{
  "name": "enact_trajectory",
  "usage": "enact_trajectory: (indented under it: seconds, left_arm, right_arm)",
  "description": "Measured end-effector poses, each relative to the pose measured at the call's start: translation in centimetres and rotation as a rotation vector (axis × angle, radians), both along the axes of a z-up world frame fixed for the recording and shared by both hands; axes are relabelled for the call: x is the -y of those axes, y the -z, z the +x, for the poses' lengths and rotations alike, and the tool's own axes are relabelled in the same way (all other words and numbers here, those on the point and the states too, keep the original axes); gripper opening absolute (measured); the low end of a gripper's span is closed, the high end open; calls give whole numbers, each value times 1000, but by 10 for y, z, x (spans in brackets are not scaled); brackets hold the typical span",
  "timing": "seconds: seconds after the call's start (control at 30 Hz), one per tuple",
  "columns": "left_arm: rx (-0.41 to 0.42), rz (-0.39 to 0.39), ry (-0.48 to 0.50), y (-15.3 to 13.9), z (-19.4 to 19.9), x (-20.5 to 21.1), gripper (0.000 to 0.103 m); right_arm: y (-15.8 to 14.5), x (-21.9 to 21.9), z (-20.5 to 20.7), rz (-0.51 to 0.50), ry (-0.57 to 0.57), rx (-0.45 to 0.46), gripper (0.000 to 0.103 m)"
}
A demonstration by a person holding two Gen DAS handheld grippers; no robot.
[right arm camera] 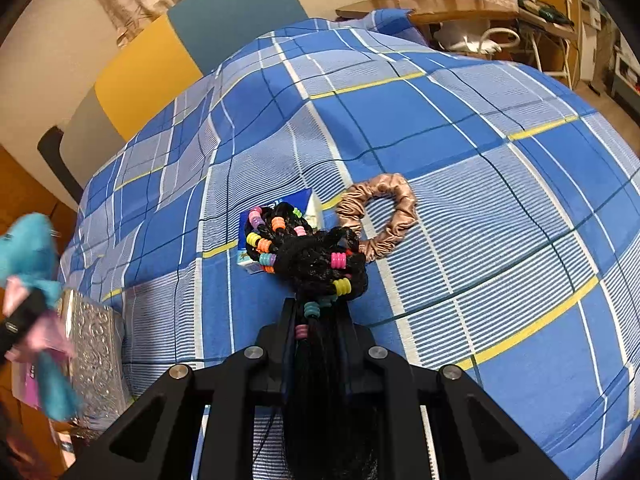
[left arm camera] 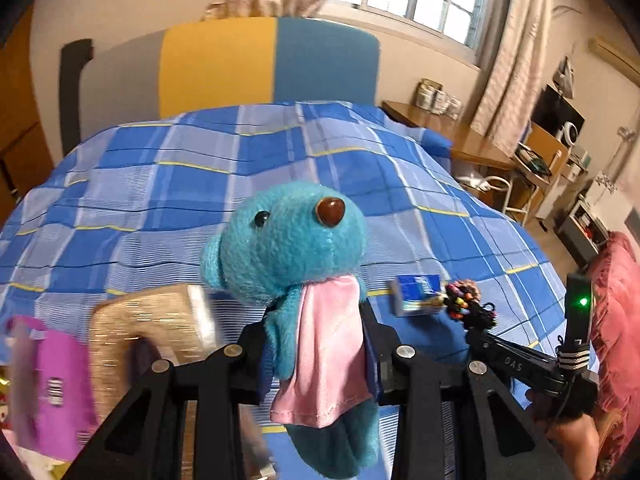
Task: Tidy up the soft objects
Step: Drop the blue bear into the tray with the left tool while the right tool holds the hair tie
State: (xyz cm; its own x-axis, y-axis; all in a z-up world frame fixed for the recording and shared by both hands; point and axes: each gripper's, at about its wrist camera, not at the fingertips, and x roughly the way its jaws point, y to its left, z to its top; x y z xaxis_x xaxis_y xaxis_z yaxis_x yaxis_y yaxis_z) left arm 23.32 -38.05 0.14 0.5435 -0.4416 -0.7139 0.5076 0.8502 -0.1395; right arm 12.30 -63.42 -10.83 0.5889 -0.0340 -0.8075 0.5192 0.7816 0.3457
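The left gripper is clamped on a blue plush bear above the bed; the right gripper pinches a beaded black braid. Carry both steadily toward the embossed box at near left, keeping grips firm.

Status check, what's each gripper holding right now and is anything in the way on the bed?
Left gripper shut on blue plush bear. Right gripper shut on black beaded hair braid. Tan scrunchie and small blue box lie on bed beneath the braid.
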Motion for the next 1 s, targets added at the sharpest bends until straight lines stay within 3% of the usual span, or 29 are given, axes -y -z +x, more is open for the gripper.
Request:
enact_trajectory:
  seconds: [0.53, 0.8, 1.0]
  left_arm:
    - [9, -128, -147, -60, 11, -171, 36]
    - [0, -127, -247, -47, 12, -261, 37]
    - [-54, -108, -300, -11, 7, -305, 37]
  right_arm:
    - [-2, -12, 5, -92, -40, -7, 16]
    - [-8, -14, 1, -114, -24, 29, 16]
    - [-5, -15, 1, -137, -11, 10, 16]
